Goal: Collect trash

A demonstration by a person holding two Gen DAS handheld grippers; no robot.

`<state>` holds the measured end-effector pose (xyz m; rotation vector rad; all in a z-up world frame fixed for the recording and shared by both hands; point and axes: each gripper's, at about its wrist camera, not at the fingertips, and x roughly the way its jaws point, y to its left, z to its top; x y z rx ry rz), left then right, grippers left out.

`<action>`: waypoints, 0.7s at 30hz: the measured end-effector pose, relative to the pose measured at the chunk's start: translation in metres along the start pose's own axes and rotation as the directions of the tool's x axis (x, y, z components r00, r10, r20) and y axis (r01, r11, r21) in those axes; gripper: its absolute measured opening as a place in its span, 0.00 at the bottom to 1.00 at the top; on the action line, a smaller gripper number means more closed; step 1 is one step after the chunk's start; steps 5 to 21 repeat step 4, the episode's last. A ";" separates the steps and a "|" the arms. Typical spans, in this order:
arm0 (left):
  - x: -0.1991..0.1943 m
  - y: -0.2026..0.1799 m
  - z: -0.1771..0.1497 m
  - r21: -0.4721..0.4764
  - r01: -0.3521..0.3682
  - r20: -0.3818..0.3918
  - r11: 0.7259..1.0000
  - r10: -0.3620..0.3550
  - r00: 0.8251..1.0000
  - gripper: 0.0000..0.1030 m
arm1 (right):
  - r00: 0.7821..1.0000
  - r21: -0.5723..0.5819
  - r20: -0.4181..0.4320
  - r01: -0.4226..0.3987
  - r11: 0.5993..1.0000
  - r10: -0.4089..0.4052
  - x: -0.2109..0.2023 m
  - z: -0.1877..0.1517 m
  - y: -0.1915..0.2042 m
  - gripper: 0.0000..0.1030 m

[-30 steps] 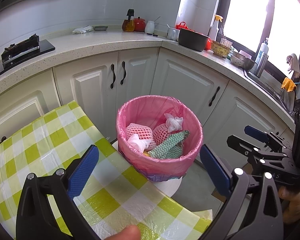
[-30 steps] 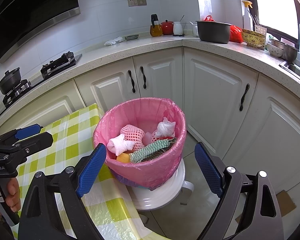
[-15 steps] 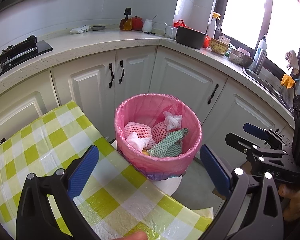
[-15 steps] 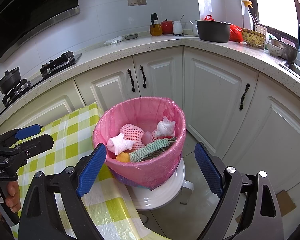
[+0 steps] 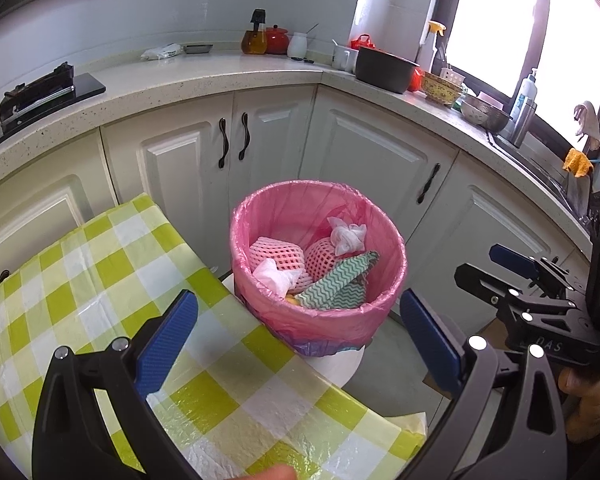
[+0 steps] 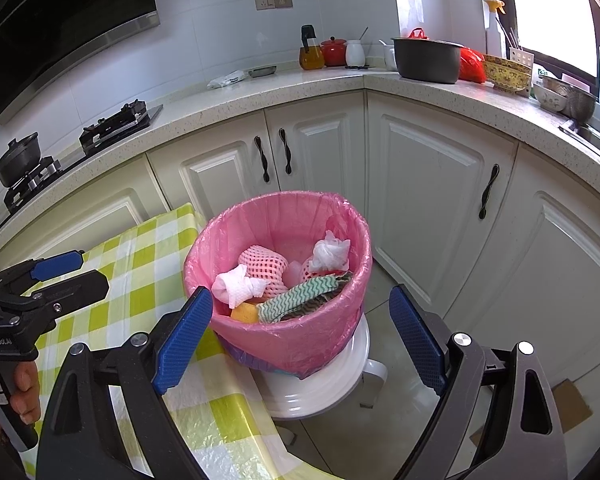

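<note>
A bin with a pink liner stands on a white stool beside the table. Inside lie pink foam fruit nets, crumpled white tissues, a green zigzag cloth and an orange piece. My left gripper is open and empty, just in front of the bin above the table corner. My right gripper is open and empty, level with the bin's near rim. Each gripper shows in the other's view, the right one and the left one.
The table wears a green and white checked cloth under clear plastic. White cabinets and a speckled counter curve behind the bin, with a gas hob, a dark pot and jars. A sink is at right.
The left gripper has drawn back and risen slightly, so the bin looks a little smaller and lower. The right gripper has barely moved. The bin's contents are unchanged.
</note>
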<state>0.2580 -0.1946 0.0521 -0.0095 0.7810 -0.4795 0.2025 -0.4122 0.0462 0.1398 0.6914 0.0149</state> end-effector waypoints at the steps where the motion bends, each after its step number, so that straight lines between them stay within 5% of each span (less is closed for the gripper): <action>1: 0.000 0.000 0.000 0.002 -0.004 -0.001 1.000 0.004 1.000 0.95 | 1.000 -0.001 0.001 0.000 1.000 0.000 0.000 -0.001 0.000 0.82; 21: -0.001 -0.001 0.000 0.008 -0.003 -0.003 1.000 0.003 1.000 0.95 | 1.000 0.001 0.000 0.000 1.000 0.000 0.000 -0.001 0.000 0.82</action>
